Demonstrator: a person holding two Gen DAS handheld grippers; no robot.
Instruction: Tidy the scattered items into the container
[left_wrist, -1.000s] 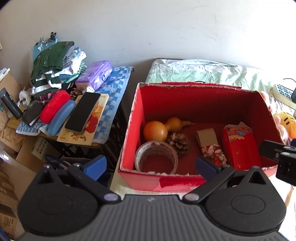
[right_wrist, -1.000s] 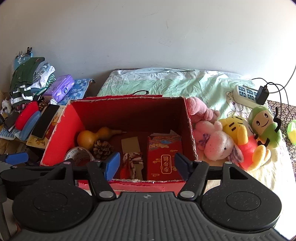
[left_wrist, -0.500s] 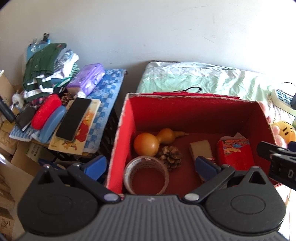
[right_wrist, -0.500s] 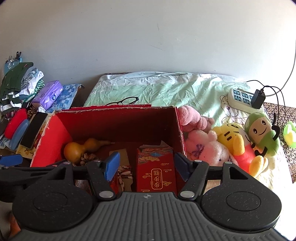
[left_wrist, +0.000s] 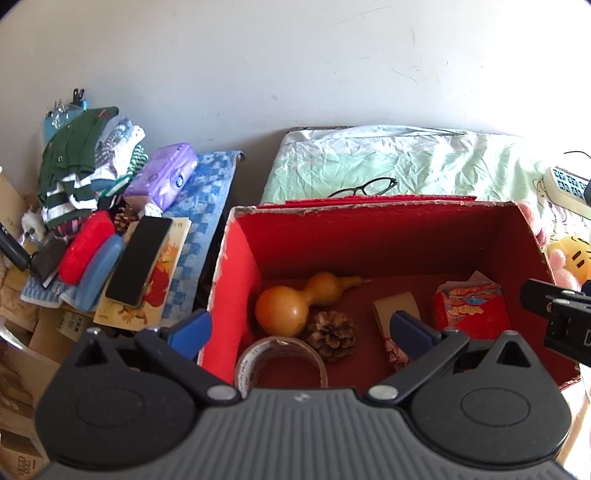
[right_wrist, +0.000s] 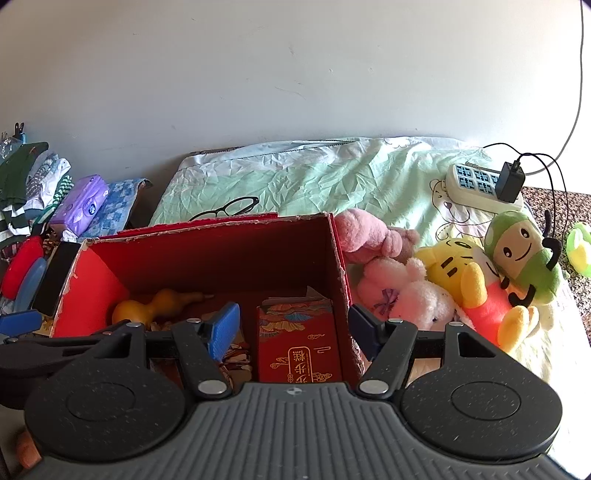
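Right now both tongs stand spread wide and hold nothing. The left tongs (left_wrist: 301, 326) hover over the near left corner of the red cardboard box (left_wrist: 236, 280), with 1 blue pad outside the left wall and the other over the box floor. The right tongs (right_wrist: 293, 325) straddle the box's right wall (right_wrist: 341, 280), 1 pad inside and 1 outside.

Inside the box, seen from the left wrist view, a roll of clear tape (left_wrist: 280, 360) lies at the near edge, a pinecone (left_wrist: 332, 334) just beside it, and an orange gourd (left_wrist: 295, 304) behind them with its stem pointing right. A folded brown paper piece (left_wrist: 395, 308) lies near the middle, and a red packet with gold print (right_wrist: 299, 341) stands against the right side.

Behind the box, black-framed glasses (right_wrist: 227, 208) rest on the pale green sheet (right_wrist: 332, 177) of the bed. To the right of the box lie a pink plush (right_wrist: 369, 236), a white plush rabbit (right_wrist: 410, 295), a yellow plush (right_wrist: 469, 273) and a green plush (right_wrist: 524, 254), with a power strip (right_wrist: 476, 186) beyond them.

Left of the box, a blue checked cloth (left_wrist: 207, 192) carries a black phone (left_wrist: 138, 258) on a picture book (left_wrist: 162, 280), a red case (left_wrist: 86, 245), a blue case (left_wrist: 98, 273), a purple tissue pack (left_wrist: 166, 177) and folded clothes (left_wrist: 85, 162).
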